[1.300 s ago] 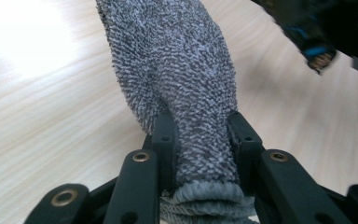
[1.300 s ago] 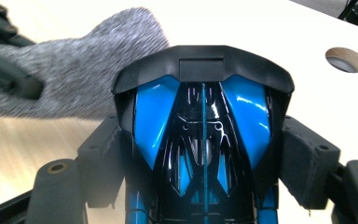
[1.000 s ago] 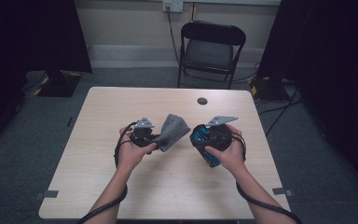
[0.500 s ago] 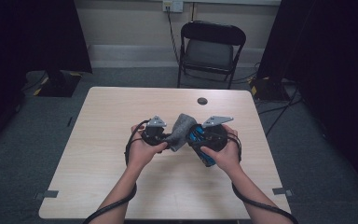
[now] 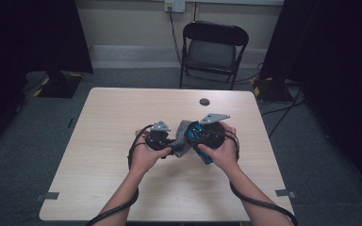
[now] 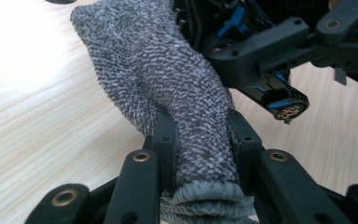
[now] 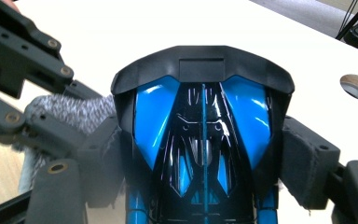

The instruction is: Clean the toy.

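Note:
My left gripper point(image 5: 162, 140) is shut on a grey knitted sock point(image 5: 183, 141). In the left gripper view the sock point(image 6: 168, 79) rises from between the pads of that gripper point(image 6: 200, 128) and lies against the underside of a toy car point(image 6: 261, 60). My right gripper point(image 5: 206, 136) is shut on the blue and black toy car point(image 5: 202, 149), with its jaws on the car's two sides. In the right gripper view the car body point(image 7: 203, 107) stands between the pads of that gripper point(image 7: 203, 142), and the sock point(image 7: 70, 112) touches the car's left side. Both hands are above the middle of the table.
The light wooden table point(image 5: 122, 113) has a round cable hole point(image 5: 204, 101) near its far edge, seen too in the right gripper view point(image 7: 356, 86). A black folding chair point(image 5: 214, 49) stands behind the table. Cables trail from both grippers toward the person.
The left hand has moved right with the sock, closing the gap to the right gripper. The sock now rests against the car. The right hand has stayed put.

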Demonstrator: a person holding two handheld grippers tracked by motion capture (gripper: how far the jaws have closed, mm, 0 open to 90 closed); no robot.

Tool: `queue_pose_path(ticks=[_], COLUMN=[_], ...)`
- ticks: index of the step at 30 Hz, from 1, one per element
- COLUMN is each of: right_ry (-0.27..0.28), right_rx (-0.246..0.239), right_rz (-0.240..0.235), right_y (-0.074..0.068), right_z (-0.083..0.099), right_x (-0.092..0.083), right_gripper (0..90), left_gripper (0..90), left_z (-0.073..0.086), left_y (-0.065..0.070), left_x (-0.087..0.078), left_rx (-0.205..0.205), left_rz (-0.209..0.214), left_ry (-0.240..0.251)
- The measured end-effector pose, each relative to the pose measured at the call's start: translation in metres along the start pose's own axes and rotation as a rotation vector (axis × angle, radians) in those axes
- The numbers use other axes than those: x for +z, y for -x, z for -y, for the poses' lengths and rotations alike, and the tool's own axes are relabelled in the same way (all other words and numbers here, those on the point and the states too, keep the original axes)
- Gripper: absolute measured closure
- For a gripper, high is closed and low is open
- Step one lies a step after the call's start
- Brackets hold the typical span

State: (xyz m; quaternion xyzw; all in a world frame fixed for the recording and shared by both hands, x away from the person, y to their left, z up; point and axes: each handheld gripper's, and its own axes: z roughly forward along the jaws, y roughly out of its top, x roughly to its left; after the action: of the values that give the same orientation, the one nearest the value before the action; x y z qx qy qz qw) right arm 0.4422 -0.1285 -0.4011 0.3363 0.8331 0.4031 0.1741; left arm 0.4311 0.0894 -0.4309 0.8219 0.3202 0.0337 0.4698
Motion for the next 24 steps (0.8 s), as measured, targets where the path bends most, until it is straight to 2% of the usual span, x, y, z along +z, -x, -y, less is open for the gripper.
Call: queue_pose_path(ticks=[9, 14, 19, 24], right_ry=[0.013, 0.027, 0.031, 0.029], right_rx=[0.012, 0.030, 0.039, 0.064], right_rz=[0.010, 0.018, 0.025, 0.026], right_y=[-0.002, 0.000, 0.002, 0.005], right_z=[-0.006, -0.010, -0.017, -0.019], right_x=[0.005, 0.006, 0.005, 0.006], right_gripper=[25.3, 25.3, 25.3, 25.3], left_gripper=[69.3, 69.3, 69.3, 69.3], left_z=[0.003, 0.004, 0.005, 0.008], left_y=[0.001, 0.008, 0.014, 0.019], left_x=[0.002, 0.010, 0.018, 0.024], left_rx=[-0.016, 0.013, 0.020, 0.030], left_rz=[0.008, 0.039, 0.067, 0.074], left_ry=[-0.010, -0.047, -0.055, -0.059])
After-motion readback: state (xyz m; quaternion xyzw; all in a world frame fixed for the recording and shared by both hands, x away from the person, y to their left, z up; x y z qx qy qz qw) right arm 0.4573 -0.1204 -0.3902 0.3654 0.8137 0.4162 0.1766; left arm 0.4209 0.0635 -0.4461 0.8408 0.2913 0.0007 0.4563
